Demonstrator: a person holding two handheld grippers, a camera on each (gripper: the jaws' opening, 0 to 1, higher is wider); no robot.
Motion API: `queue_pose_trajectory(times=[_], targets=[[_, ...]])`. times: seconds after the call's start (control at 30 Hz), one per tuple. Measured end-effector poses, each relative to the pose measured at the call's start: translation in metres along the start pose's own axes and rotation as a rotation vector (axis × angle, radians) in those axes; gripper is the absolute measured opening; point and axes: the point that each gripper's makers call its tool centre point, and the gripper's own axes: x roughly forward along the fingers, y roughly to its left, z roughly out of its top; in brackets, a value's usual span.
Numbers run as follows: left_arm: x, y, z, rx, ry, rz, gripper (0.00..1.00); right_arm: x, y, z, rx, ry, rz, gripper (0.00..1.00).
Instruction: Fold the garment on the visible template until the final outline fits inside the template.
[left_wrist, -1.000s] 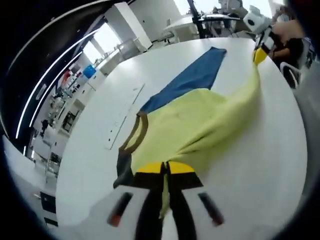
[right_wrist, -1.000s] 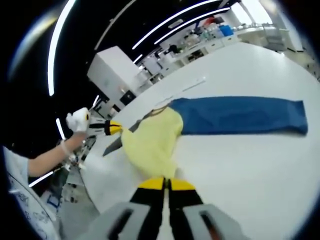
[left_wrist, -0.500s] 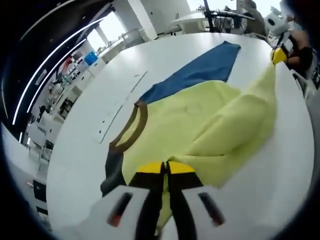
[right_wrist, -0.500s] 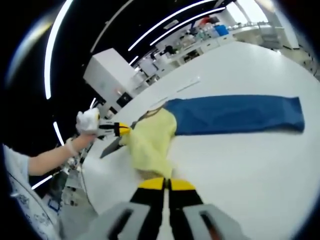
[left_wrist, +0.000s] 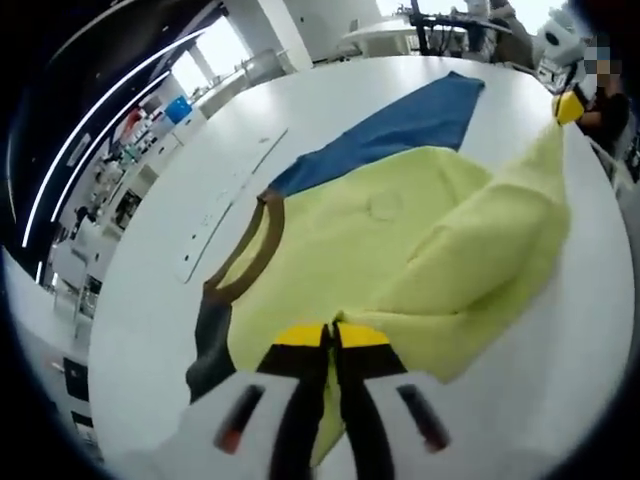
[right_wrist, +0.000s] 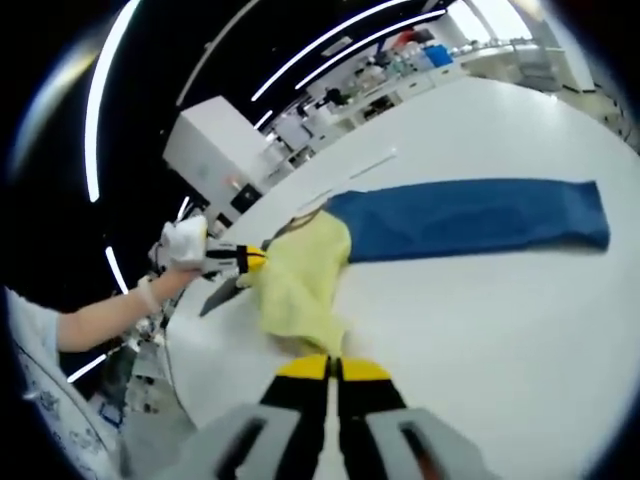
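The yellow short-sleeved fabric garment (left_wrist: 400, 250) lies on the round white surface (left_wrist: 180, 200), overlapping the near end of the long blue rectangular cloth template (left_wrist: 400, 125), which stretches away behind it. One garment edge meets the left gripper (left_wrist: 333, 335), the opposite corner the right gripper (right_wrist: 333, 368).

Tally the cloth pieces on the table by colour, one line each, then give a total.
Yellow garment: 1, held by both grippers
Blue cloth: 1, lying flat on the table
Total: 2
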Motion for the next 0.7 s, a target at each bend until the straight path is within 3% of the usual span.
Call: queue_pose_trajectory(times=[0.2,0.37,0.5,0.6,0.7], targets=[[-0.005,-0.002,0.004,-0.01,-0.016,-0.004,0.02,0.0,0.001,-0.001,0.005,-0.001,0.0,0.0],[-0.018,0.0,0.01,-0.223,-0.091,-0.032,0.22,0.0,0.001,-0.004,0.012,-0.001,0.004,0.0],[-0.025,0.0,0.009,-0.26,-0.115,-0.046,0.35,-0.001,0.001,-0.004,0.027,-0.002,0.008,0.0],[-0.032,-0.003,0.012,-0.373,-0.168,-0.066,0.49,-0.001,0.002,-0.005,0.027,-0.003,0.007,0.0],[-0.038,-0.001,0.01,-0.412,-0.194,-0.071,0.52,-0.001,0.004,-0.005,0.026,-0.003,0.01,0.0]])
